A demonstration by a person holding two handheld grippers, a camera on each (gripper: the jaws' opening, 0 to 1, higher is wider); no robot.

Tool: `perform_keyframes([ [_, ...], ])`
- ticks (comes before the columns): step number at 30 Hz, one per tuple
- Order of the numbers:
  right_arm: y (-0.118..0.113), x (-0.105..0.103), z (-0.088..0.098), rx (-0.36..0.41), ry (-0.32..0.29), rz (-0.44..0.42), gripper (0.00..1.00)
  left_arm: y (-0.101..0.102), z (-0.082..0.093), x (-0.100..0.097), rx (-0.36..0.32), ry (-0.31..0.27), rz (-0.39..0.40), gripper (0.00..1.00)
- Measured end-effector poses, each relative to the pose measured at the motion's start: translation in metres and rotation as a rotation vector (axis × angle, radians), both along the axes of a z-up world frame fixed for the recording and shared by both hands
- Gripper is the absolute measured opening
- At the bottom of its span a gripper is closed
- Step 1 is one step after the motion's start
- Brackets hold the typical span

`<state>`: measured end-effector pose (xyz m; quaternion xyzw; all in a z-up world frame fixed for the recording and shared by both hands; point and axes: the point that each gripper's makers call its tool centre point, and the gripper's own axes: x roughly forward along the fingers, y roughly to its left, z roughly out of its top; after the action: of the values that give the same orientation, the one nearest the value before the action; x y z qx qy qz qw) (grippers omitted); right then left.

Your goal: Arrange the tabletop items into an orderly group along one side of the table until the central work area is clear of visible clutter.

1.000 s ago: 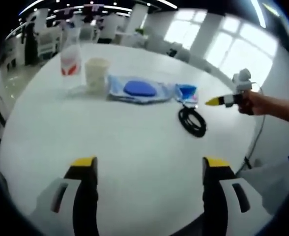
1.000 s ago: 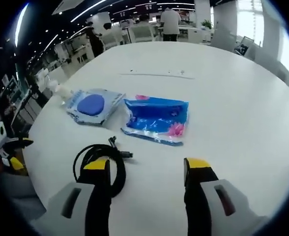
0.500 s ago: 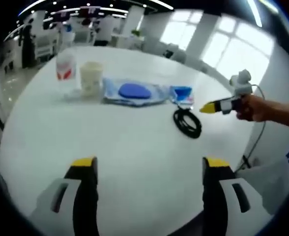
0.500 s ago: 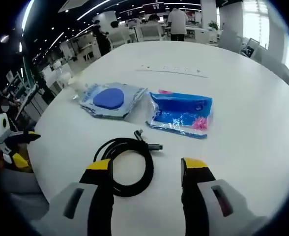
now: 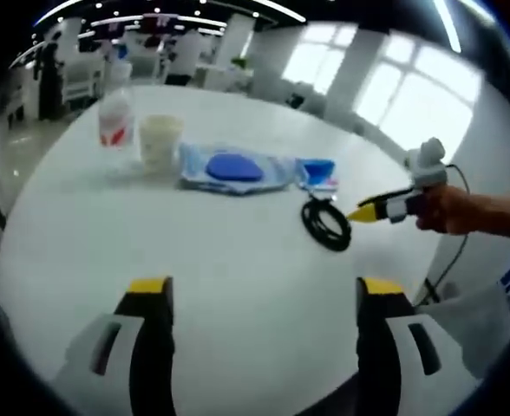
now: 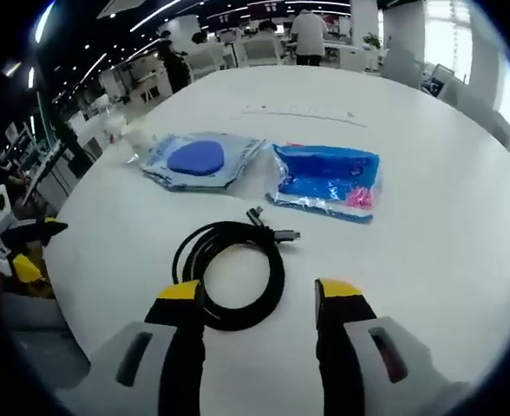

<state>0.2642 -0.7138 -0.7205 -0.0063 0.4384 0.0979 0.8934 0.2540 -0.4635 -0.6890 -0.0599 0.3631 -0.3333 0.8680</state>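
Right gripper view: your right claw (image 6: 259, 299) is hanging open just above the coiled black cable (image 6: 231, 273) on the counter (image 6: 428, 217), so be pinching one bundled side, not a single loop.

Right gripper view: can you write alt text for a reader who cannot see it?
The right claw hangs open just short of a coiled black cable on a white round table. Beyond the cable lie a clear pouch with a blue disc and a blue packet, side by side.
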Motion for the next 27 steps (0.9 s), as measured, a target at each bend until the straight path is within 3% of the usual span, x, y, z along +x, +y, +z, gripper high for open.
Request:
perform_keyframes([
  [3,0.002,0.000,0.001,0.033,-0.012,-0.030,0.50,0.002,-0.002,0.000,0.010,0.001,-0.005,0.84],
  [8,0.007,-0.007,-0.004,0.020,0.004,-0.016,0.50,0.001,0.001,0.002,-0.001,-0.005,0.003,0.84],
  [27,-0.012,-0.009,0.004,0.038,-0.019,-0.077,0.48,-0.004,-0.002,-0.004,0.019,-0.004,-0.037,0.84],
])
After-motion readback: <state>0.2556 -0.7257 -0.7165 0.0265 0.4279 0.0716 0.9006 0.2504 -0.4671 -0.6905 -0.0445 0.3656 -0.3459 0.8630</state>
